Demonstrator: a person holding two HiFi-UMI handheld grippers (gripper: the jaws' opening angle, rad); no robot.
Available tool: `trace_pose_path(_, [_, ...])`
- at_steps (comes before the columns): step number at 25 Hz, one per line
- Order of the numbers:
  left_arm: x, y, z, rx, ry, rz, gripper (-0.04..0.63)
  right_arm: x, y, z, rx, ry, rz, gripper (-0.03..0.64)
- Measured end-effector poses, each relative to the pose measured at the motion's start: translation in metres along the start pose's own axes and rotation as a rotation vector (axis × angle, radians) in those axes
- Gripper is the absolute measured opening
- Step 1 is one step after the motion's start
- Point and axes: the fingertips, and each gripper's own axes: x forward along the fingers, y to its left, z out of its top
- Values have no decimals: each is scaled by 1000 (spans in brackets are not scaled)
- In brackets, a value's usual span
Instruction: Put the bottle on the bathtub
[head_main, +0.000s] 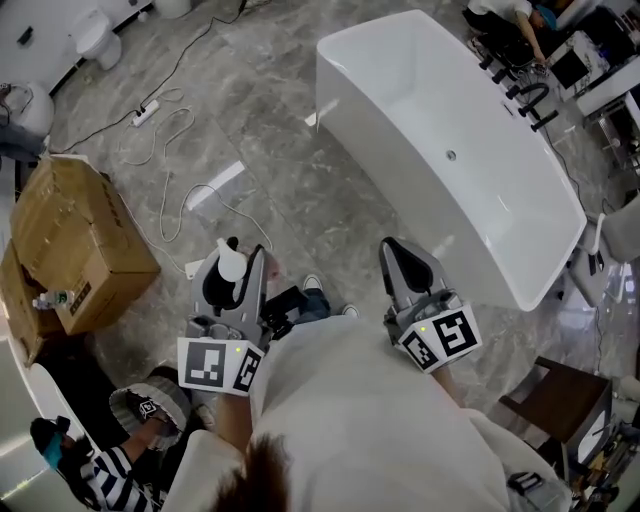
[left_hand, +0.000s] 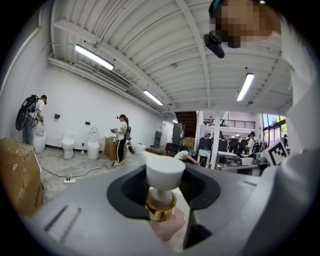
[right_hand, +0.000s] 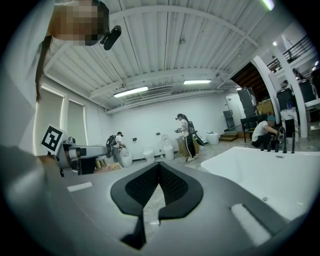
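left tongs (head_main: 238, 264) grip the bottle (left_hand: 161, 201); right tongs (right_hand: 159, 169) closed, empty.

Readable text: none; no words, brands or numbers can be made out.
Left gripper (head_main: 240, 262): black-and-white square marker patterns on its cube, no letters.
Right gripper (head_main: 398, 250): the same kind of marker pattern, no letters.
Box (head_main: 80, 235): a small dark label (head_main: 80, 298) on its side, too small to read.
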Motion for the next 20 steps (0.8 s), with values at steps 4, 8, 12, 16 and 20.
trace_pose_path(4, [11, 17, 2, -12, -3, -10, 202, 16, 1, 1, -1, 5, -21, -2])
trace_pose_path(8, [17, 25, 3, -20, -4, -32, 202, 21, 2, 0, -3, 11, -48, -2])
trace_pose_path(12, [21, 30, 1, -26, 3, -46, 202, 20, 3, -4, 4, 24, -69, -2])
trace_pose_path(16, [27, 31, -6, -34, 21, -49, 202, 20, -4, -9, 12, 39, -89, -2])
trace_pose_path(20, [36, 28, -8, -44, 35, -52, 202, 23, -14, -9, 21, 45, -100, -2])
